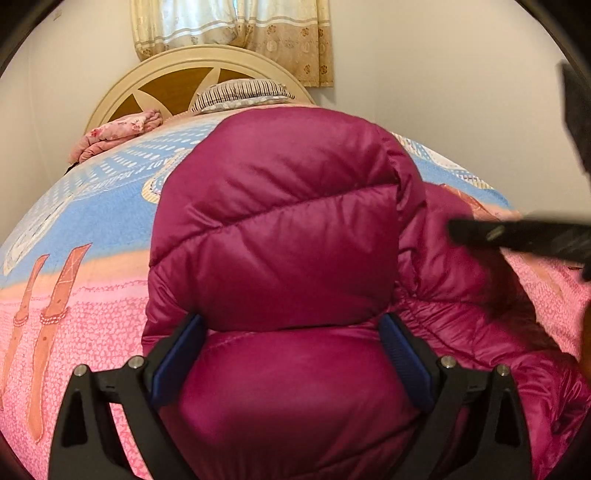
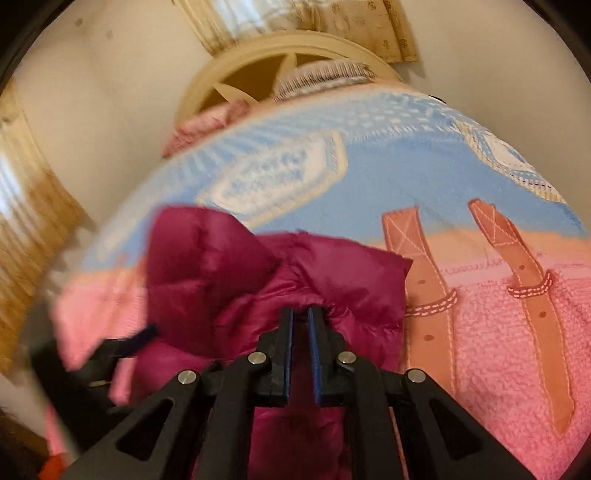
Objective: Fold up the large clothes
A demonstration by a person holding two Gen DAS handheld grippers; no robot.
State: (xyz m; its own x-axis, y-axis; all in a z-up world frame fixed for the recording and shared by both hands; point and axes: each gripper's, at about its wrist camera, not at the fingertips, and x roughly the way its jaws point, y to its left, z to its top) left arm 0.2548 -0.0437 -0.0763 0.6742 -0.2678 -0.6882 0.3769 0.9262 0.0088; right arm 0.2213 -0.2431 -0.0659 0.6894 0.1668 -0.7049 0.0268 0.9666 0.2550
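Note:
A magenta puffer jacket (image 1: 280,236) lies folded on the bed, with one padded panel doubled back over the rest. My left gripper (image 1: 291,354) stands wide open over its near end; the jacket bulges up between the blue pads (image 1: 177,358) without being squeezed. In the right wrist view the jacket (image 2: 229,273) is bunched. My right gripper (image 2: 304,314) has its jaws almost together, and a puckered fold of the jacket is pinched at the tips. The right gripper's finger (image 1: 517,236) shows as a blurred black bar over the jacket's right side.
The bedspread (image 1: 92,221) is pink, orange and blue with brown strap prints. At the head are a cream headboard (image 1: 177,70), a striped pillow (image 1: 240,94) and a folded pink blanket (image 1: 114,133). A curtain (image 1: 258,29) and pale walls stand behind.

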